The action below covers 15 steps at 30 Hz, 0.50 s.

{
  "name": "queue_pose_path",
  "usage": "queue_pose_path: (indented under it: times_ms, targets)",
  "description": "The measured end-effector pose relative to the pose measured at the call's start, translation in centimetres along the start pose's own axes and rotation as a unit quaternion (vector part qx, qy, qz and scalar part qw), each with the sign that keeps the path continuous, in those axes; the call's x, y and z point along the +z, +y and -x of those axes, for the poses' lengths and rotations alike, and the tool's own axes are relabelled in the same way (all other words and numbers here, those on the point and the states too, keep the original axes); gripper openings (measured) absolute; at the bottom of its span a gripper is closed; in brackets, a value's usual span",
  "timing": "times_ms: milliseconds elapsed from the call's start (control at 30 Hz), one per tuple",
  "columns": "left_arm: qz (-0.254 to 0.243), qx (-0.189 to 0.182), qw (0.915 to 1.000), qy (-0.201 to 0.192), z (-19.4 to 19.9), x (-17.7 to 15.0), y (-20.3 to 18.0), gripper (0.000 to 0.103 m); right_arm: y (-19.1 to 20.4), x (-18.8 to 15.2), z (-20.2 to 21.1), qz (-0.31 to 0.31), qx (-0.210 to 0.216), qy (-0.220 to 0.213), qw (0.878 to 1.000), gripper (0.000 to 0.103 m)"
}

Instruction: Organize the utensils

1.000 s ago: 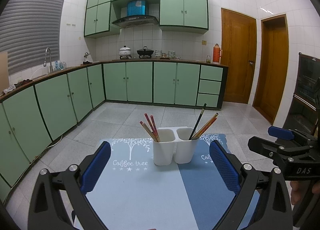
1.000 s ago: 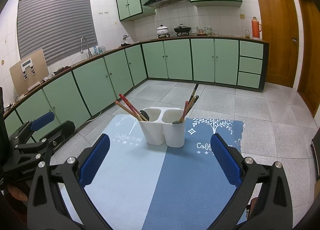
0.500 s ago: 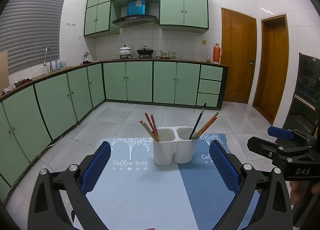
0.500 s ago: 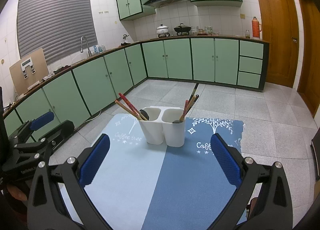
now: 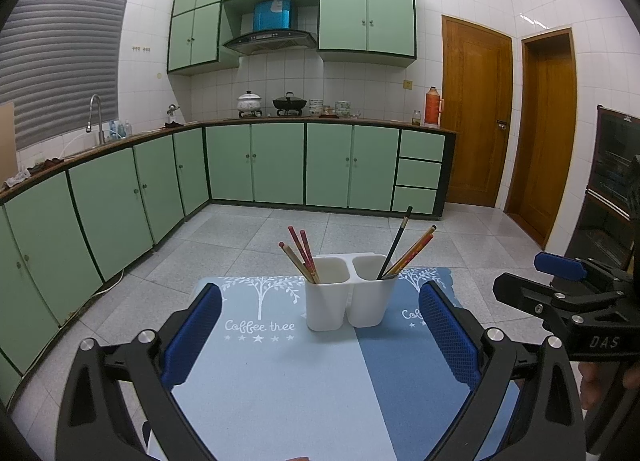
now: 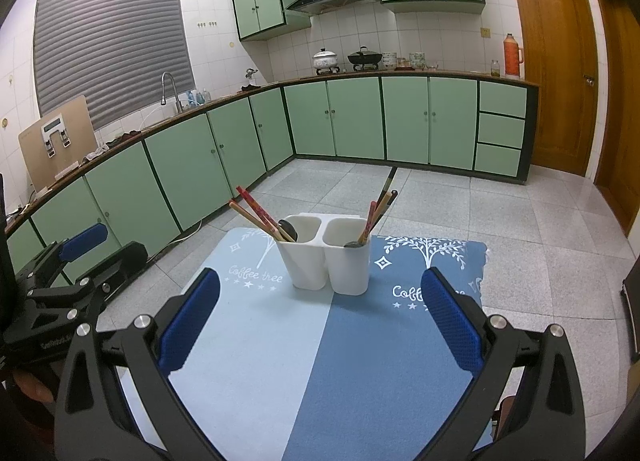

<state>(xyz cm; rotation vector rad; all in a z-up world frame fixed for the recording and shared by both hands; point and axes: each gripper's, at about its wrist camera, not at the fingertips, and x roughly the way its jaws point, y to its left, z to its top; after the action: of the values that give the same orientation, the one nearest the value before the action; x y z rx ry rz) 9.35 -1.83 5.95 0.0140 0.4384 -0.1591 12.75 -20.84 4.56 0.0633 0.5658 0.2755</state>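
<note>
A white two-compartment holder stands at the far middle of a blue two-tone mat. Red and tan chopsticks lean left out of its left compartment; a black and two tan chopsticks lean right out of the right one. A dark spoon end shows in the left compartment. My left gripper and right gripper are both open and empty, held back from the holder above the mat's near part.
The mat lies on a table above a grey tiled floor. Green cabinets line the left and far walls. Wooden doors are at the right. The right gripper shows at the right in the left wrist view.
</note>
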Motion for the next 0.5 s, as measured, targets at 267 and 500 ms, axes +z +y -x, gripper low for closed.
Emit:
queue_pose_path:
  times_ms: [267,500]
  targets:
    - [0.001,-0.001,1.0,0.001,-0.04,-0.11,-0.07,0.097,0.01,-0.1,-0.1,0.0,-0.001,0.001,1.0,0.098]
    - [0.001,-0.002,1.0,0.001,-0.05,-0.1,-0.08,0.097,-0.07,-0.44,-0.39,0.001,-0.001,0.002,1.0,0.098]
